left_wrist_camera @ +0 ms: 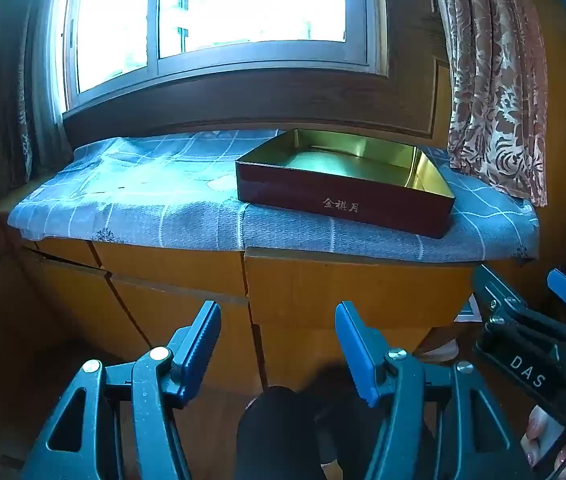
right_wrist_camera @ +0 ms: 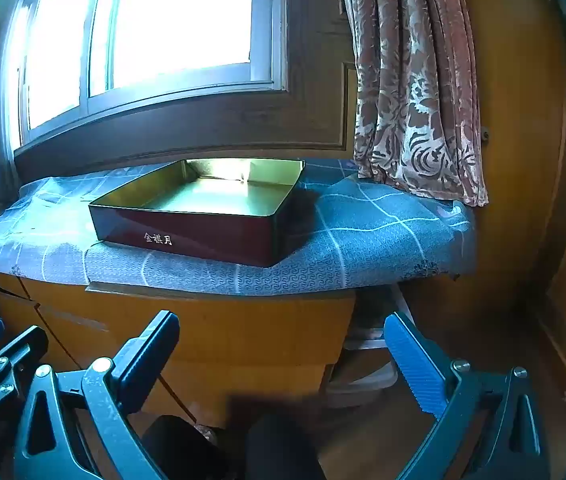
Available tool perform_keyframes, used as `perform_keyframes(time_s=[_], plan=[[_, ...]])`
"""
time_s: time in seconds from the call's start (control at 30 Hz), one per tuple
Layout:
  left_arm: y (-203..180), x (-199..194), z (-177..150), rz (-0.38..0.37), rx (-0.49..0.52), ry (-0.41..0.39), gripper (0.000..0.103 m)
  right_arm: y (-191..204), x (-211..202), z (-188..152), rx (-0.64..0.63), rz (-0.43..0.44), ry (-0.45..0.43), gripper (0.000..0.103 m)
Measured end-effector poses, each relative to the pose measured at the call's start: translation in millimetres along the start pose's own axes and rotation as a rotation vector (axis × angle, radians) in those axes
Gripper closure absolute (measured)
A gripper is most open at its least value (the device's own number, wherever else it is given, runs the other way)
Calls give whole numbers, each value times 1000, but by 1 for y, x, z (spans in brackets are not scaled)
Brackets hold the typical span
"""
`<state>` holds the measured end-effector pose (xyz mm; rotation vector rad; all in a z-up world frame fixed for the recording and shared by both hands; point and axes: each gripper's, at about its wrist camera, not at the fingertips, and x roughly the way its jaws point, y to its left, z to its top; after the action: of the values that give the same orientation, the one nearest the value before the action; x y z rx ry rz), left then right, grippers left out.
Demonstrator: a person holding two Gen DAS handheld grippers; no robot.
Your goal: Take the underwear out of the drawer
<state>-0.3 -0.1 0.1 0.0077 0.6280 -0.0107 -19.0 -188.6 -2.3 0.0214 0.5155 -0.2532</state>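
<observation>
No underwear shows in either view. The wooden cabinet's drawer fronts (left_wrist_camera: 323, 292) (right_wrist_camera: 223, 332) stand shut below a blue checked cloth (left_wrist_camera: 143, 200). My left gripper (left_wrist_camera: 277, 312) hangs in front of the drawer fronts, jaws apart with nothing between the blue pads. My right gripper (right_wrist_camera: 281, 322) is open wide before the cabinet's right end, also holding nothing. It shows at the right edge of the left wrist view (left_wrist_camera: 523, 284), with a hand's fingers (left_wrist_camera: 539, 432) on its handle.
A dark red tin box (left_wrist_camera: 343, 200) (right_wrist_camera: 187, 236) with a gold inside sits empty on the cloth. A window is behind it and a patterned curtain (right_wrist_camera: 415, 120) hangs at the right. A white container (right_wrist_camera: 363, 376) sits low beside the cabinet. Dark-clothed legs (left_wrist_camera: 275, 420) fill the bottom.
</observation>
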Motion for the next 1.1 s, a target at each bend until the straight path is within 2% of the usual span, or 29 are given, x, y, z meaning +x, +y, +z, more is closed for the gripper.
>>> perform_keyframes(time_s=[1.1], plan=[[4, 2, 0, 9, -11, 10, 43, 1, -1, -2, -17, 1, 0, 0]])
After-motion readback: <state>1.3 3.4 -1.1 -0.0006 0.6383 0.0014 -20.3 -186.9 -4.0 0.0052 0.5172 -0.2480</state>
